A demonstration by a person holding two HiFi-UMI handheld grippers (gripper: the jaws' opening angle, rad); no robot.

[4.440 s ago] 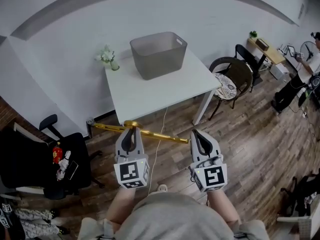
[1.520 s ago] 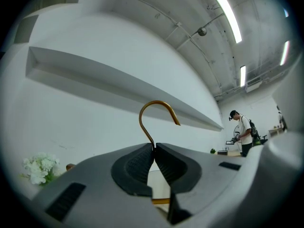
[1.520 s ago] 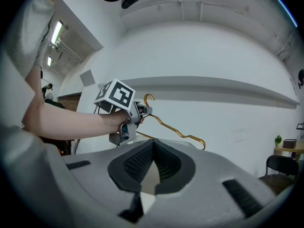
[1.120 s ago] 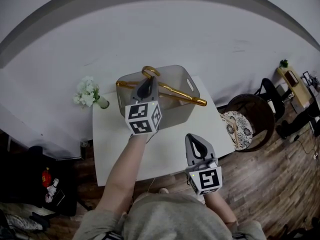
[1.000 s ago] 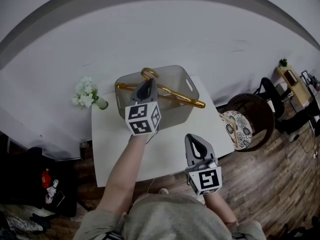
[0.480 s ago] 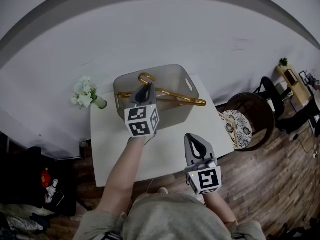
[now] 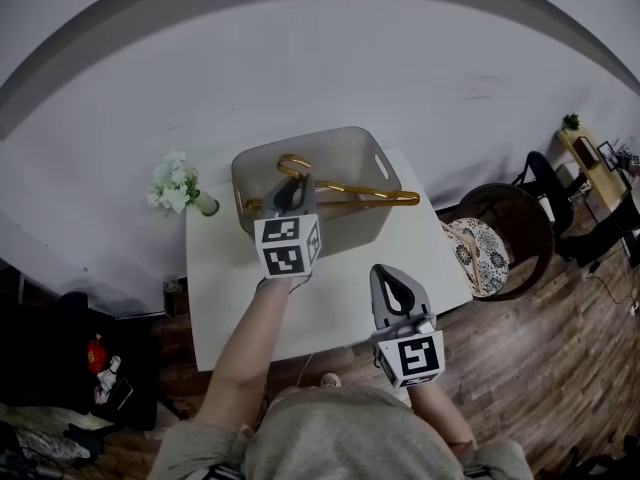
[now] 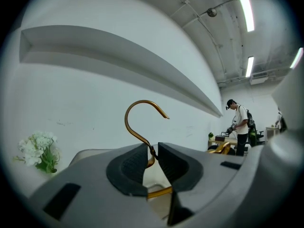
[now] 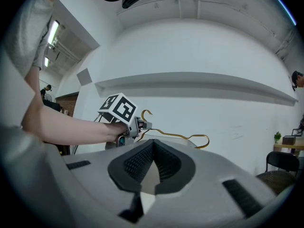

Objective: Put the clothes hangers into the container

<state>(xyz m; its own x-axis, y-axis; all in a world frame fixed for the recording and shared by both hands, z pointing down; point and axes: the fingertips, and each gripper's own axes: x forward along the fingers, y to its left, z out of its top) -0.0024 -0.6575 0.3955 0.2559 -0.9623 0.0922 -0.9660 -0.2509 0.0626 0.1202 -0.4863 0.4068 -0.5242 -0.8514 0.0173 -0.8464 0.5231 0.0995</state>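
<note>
While hanger [image 7: 352, 190] spans container [image 7: 345, 233] mouth, left gripper [image 7: 292, 181] just loosening round hook; right gripper [image 7: 393, 271] clenched, empty.

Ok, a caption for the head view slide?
Left gripper, jaws just opening round the gold hanger neck, over the grey container.

A gold hanger [image 7: 350, 193] is across the top of the grey container [image 7: 362, 230] on the white table [image 7: 340, 303]. The left gripper [image 7: 292, 190] is at its hook (jaws just opening a little, hanger between them). The right gripper [image 7: 394, 274] hangs near the table's front.
</note>
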